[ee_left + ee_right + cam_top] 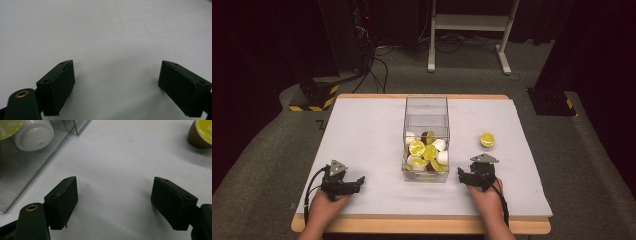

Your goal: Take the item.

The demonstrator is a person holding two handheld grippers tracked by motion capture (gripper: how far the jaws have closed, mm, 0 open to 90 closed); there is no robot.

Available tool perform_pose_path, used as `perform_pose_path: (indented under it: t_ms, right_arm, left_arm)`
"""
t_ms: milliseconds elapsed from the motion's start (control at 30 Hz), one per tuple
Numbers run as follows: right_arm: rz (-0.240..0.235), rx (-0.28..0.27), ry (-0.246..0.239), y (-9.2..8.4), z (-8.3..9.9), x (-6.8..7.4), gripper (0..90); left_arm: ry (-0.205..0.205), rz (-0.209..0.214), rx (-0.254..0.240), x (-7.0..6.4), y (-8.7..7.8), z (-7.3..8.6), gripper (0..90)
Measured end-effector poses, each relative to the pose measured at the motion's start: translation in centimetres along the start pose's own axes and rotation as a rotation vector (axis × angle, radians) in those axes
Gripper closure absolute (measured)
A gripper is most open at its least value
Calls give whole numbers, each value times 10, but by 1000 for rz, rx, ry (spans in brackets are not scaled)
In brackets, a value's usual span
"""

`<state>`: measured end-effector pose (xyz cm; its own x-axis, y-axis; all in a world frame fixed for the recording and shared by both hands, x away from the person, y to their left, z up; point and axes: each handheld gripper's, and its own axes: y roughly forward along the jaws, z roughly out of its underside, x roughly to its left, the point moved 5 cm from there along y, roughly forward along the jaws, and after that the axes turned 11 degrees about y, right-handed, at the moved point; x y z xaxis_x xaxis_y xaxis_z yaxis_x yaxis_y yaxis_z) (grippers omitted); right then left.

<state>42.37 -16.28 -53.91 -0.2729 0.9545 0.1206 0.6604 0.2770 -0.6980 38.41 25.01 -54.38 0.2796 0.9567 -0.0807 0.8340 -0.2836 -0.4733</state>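
A clear plastic box (426, 107) stands at the table's middle, its near half holding several coffee capsules (426, 152), some yellow-lidded, some white. One loose yellow-lidded capsule (487, 139) lies on the white table to the box's right, and shows as a brown capsule (201, 133) at the upper right of the right gripper view. My right gripper (473, 167) sits low near the box's front right corner, open, nothing between its jaws (113, 200). My left gripper (354, 181) rests at the front left, open over bare table (116, 82).
The box wall (37, 167) lies just left of my right gripper's jaws. The white table top (362, 135) ends in a wooden front edge (422, 225). Beyond the table are a desk frame (469, 30) and dark stands on grey floor.
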Motion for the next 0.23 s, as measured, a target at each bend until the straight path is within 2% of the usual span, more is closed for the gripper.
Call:
perform_pose_path:
  t_ms: [233]
  right_arm:
    - [18,-2,0,0,0,0,184]
  left_arm:
    - [-2,0,-1,0,0,0,137]
